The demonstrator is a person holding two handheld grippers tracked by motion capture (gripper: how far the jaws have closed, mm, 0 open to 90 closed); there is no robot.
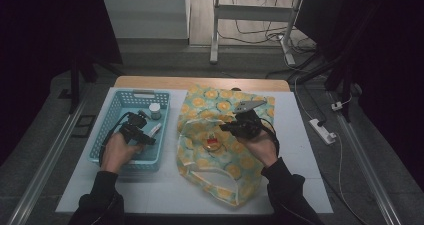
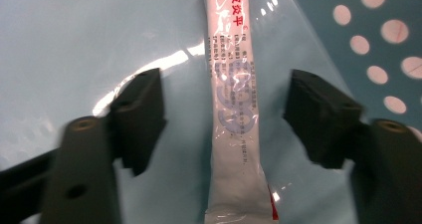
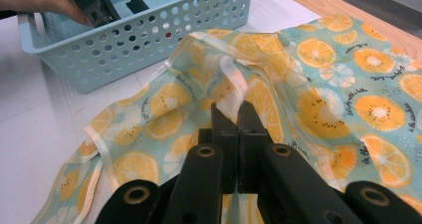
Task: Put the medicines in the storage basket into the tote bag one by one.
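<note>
The left tongs (image 2: pixel 224 119) hung open in the blue basket (image 1: pixel 112 112), one jaw on each side of a long white tube (image 2: pixel 234 104) lying on the basket floor. The right tongs (image 3: pixel 238 134) were pinched shut on the edge of the orange-print bag (image 3: pixel 318 84), holding it up on the surface. It would be best to squeeze the tube's middle gently and keep the bag's mouth wide.
</note>
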